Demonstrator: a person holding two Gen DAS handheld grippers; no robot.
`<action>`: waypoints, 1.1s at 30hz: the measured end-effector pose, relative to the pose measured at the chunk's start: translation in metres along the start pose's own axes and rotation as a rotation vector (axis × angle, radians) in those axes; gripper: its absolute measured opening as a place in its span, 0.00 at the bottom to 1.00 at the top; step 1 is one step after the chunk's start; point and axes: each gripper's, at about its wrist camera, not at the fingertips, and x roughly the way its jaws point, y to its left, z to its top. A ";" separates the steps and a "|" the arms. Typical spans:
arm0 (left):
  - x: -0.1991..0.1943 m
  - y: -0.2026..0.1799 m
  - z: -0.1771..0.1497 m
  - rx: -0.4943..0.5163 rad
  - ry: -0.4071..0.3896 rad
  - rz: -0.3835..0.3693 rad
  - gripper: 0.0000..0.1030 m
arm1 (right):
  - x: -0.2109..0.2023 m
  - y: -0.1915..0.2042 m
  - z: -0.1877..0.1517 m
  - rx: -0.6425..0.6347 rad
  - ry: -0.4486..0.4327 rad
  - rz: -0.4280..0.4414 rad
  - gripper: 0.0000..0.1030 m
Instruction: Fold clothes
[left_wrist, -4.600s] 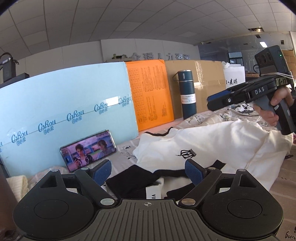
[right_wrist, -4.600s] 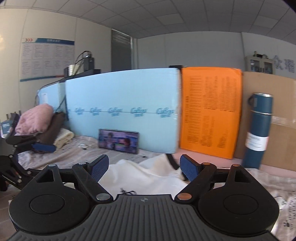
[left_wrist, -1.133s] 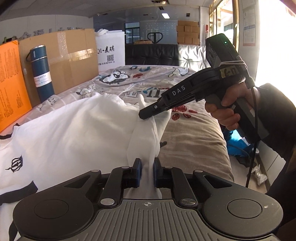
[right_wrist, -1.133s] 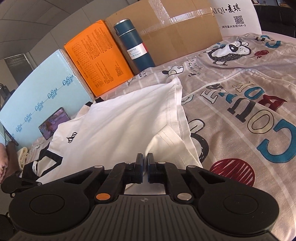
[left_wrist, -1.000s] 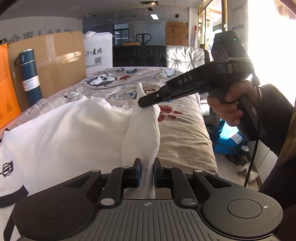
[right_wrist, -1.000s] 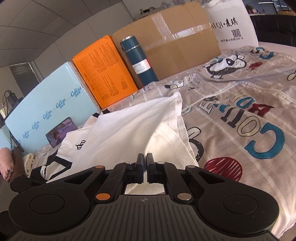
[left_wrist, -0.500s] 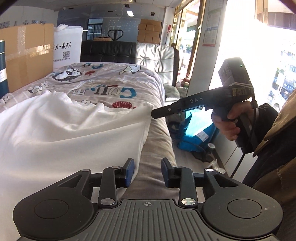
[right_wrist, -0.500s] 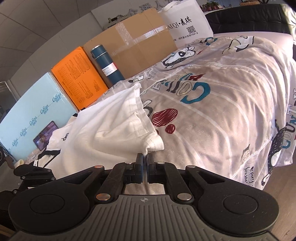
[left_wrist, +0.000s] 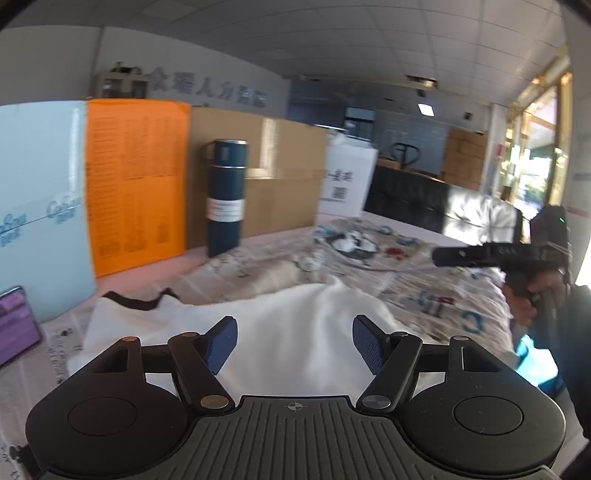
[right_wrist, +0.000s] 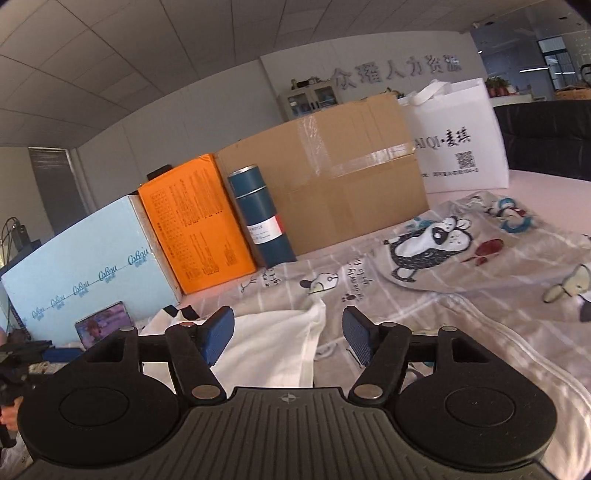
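Observation:
A white T-shirt (left_wrist: 288, 325) with black collar trim lies spread on the patterned bedsheet (left_wrist: 424, 291). My left gripper (left_wrist: 293, 341) is open and empty, hovering just above the shirt. My right gripper (right_wrist: 288, 332) is open and empty above the shirt's right edge (right_wrist: 280, 343). In the left wrist view the right gripper (left_wrist: 439, 256) is held in a hand at the right, above the sheet and apart from the shirt.
A blue bottle (left_wrist: 225, 201), an orange board (left_wrist: 136, 181), a cardboard box (right_wrist: 332, 184), a pale blue foam board (right_wrist: 85, 269) and a white bag (right_wrist: 458, 140) stand along the back. A phone (right_wrist: 103, 325) leans on the foam board. The bed's edge (left_wrist: 517, 350) drops off at right.
Both grippers have let go of the shirt and opened wide. The shirt has dropped flat onto the sheet. Both grippers have swung back to face the boards and boxes.

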 end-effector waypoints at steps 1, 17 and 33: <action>0.004 0.015 0.008 -0.030 -0.005 0.046 0.68 | 0.020 -0.004 0.006 0.004 0.025 0.020 0.64; 0.084 0.150 0.049 -0.210 0.110 0.411 0.68 | 0.173 -0.051 0.012 0.102 0.199 0.070 0.66; 0.087 0.128 0.043 -0.020 0.014 0.464 0.04 | 0.190 -0.034 0.003 0.011 0.254 0.069 0.07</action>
